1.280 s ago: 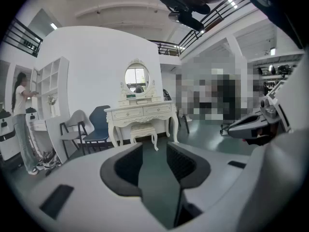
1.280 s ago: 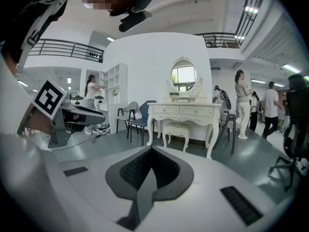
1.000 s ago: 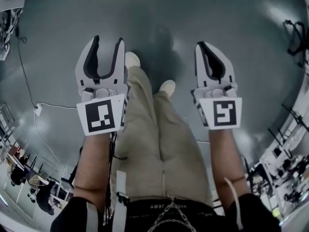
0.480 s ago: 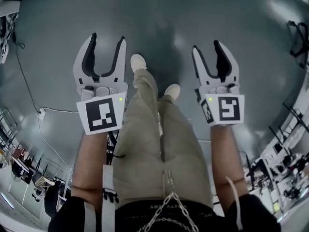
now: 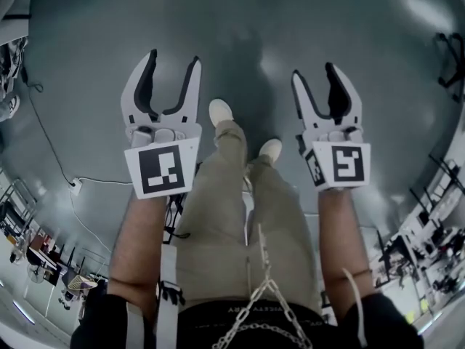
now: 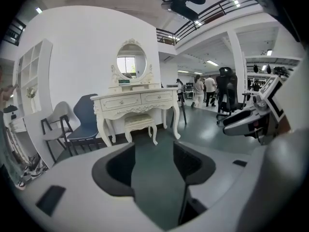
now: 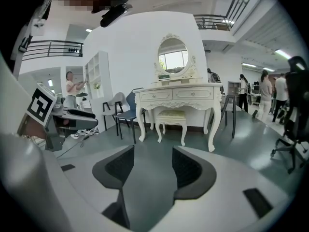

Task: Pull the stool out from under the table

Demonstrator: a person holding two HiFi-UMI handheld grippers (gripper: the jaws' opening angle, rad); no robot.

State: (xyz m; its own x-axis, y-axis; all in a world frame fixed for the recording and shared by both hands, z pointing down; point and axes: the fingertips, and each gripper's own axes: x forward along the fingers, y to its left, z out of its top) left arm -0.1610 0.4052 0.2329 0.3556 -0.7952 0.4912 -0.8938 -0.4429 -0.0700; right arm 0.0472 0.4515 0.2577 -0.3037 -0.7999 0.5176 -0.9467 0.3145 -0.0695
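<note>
The right tongs [image 5: 314, 75], pressed together a second ago, are opening with nothing between them. The left tongs [image 5: 174, 58] have spread slightly wider and, like the person's shoes [image 5: 220, 111], sit lower in the frame.

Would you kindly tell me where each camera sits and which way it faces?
Head view: on the person's head, facing steeply down at the floor; shows forearms, legs, left gripper and right gripper.
Left gripper view: on the left gripper, facing forward along its parted, empty jaws toward the table with the stool under it.
Right gripper view: on the right gripper, along its opening, empty jaws, facing likewise.
Shared: both gripper views show table and stool.
</note>
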